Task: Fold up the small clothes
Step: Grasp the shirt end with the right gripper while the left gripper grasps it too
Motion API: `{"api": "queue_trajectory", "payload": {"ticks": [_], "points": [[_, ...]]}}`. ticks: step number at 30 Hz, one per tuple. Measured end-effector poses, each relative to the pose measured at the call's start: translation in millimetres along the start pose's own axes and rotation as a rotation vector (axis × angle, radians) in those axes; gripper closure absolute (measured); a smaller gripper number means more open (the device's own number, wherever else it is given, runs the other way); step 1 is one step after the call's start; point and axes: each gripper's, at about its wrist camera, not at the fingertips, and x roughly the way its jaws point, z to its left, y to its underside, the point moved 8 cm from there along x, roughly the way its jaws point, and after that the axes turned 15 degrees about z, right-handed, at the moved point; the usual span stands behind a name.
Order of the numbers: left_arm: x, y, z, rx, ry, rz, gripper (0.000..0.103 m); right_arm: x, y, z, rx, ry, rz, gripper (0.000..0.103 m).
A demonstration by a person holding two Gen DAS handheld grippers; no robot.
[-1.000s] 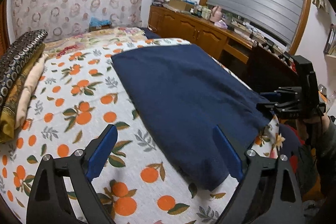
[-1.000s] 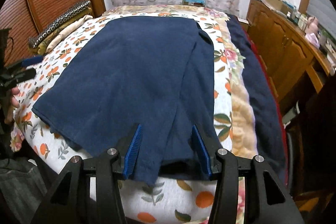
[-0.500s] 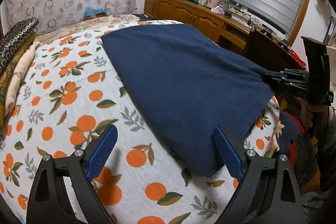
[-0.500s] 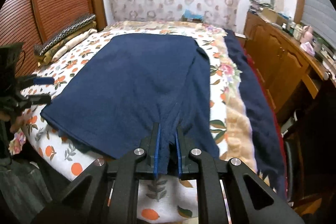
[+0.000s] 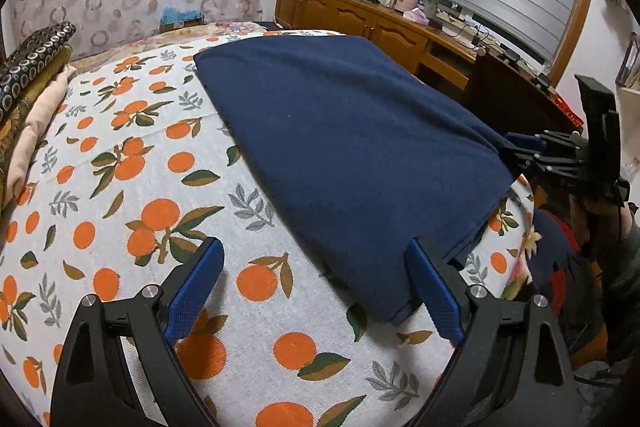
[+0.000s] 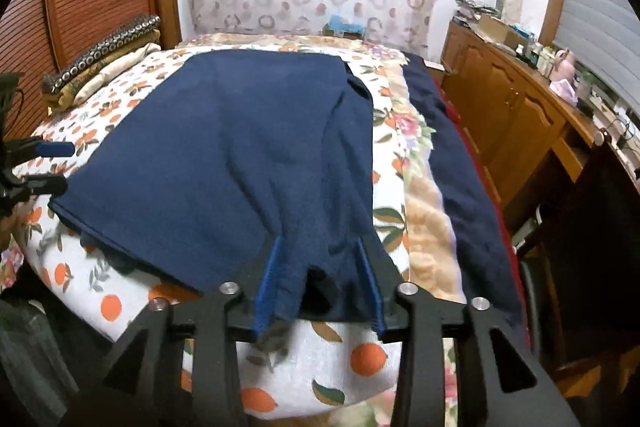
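One navy garment is spread flat across the middle of the frame on one bed covered with an orange-print sheet. The left gripper is held with its two fingers wide apart, the garment's near corner lying between them at lower right. The right gripper is seen with its two fingers apart, the bunched hem lying between them at lower centre; whether the cloth is pinched cannot be told.
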Motion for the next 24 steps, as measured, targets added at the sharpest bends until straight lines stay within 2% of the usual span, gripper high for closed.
{"api": "queue_trajectory", "payload": {"ticks": [3, 7, 9, 12, 17, 20, 22, 24], "points": [[1, 1, 0, 0.003, -0.002, 0.004, 0.011, 4, 2, -8, 0.025, 0.015, 0.015, 0.044], [3, 4, -3, 0.006, 0.007, 0.015, 0.011, 8, 2, -13, 0.061, -0.002, 0.018, 0.036], [7, 5, -8, 0.012, 0.013, 0.020, 0.011, 12, 1, -13, 0.070, -0.006, 0.026, 0.035], [9, 8, -12, 0.019, 0.033, 0.028, 0.011, 16, 1, -6, 0.079, -0.067, 0.034, 0.035], [7, 10, -19, 0.040, 0.066, 0.027, 0.026, 16, 4, 1, 0.060, -0.096, 0.024, 0.036], [7, 11, -25, 0.060, 0.082, 0.019, 0.042, 16, 7, -2, 0.055, -0.123, 0.033, 0.045], [8, 12, -29, 0.078, 0.093, 0.019, 0.054, 15, 7, -1, 0.049, -0.153, 0.026, 0.068], [9, 13, -35, 0.093, 0.125, 0.032, 0.076, 15, 8, 6, 0.035, -0.190, 0.023, 0.083]]}}
